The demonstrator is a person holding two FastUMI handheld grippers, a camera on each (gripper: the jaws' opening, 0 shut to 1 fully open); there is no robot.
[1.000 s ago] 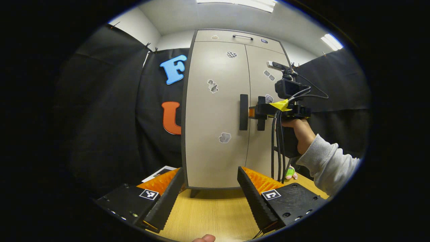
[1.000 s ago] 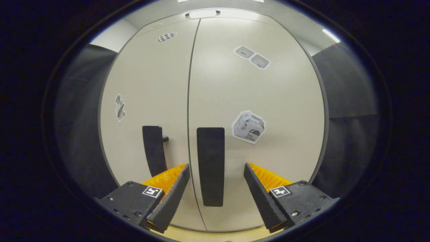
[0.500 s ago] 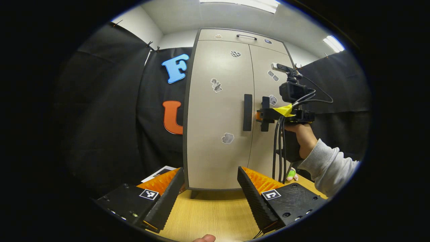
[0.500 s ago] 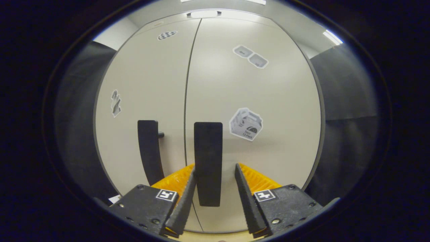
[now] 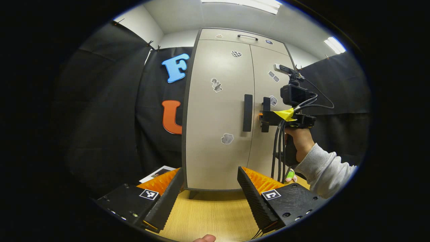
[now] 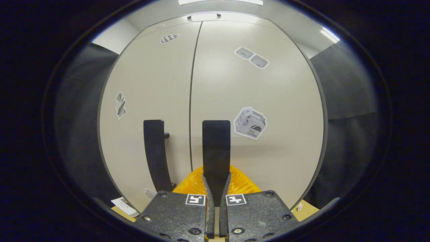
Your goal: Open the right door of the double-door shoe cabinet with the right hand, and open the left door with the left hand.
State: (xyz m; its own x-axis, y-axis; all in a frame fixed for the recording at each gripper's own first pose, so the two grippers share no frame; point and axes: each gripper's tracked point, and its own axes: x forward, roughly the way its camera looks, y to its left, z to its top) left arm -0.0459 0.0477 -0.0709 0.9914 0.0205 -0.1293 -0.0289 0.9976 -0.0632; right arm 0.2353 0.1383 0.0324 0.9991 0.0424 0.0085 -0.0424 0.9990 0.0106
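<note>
The beige double-door shoe cabinet (image 5: 218, 111) stands on a wooden table (image 5: 208, 215), both doors closed. Each door carries a black vertical handle beside the centre seam: the left handle (image 5: 247, 112) (image 6: 155, 151) and the right handle (image 5: 266, 114) (image 6: 216, 151). In the right gripper view my right gripper (image 6: 216, 183) is shut on the right handle, both fingers pressing its lower part. The left gripper view shows that same gripper (image 5: 263, 117) held against the right door by a hand in a grey sleeve. My left gripper (image 5: 210, 183) is open, well back from the cabinet, above the tabletop.
Black cloth walls stand left and right of the cabinet. A printed card (image 5: 156, 173) lies on the table by the cabinet's left foot, and a small green toy (image 5: 290, 174) lies at its right. Cables (image 5: 278, 148) hang from the right gripper. A drawer handle (image 5: 246, 35) sits on top.
My right gripper has gone from open around the right handle to shut on it. The left gripper has barely moved. Both doors remain closed.
</note>
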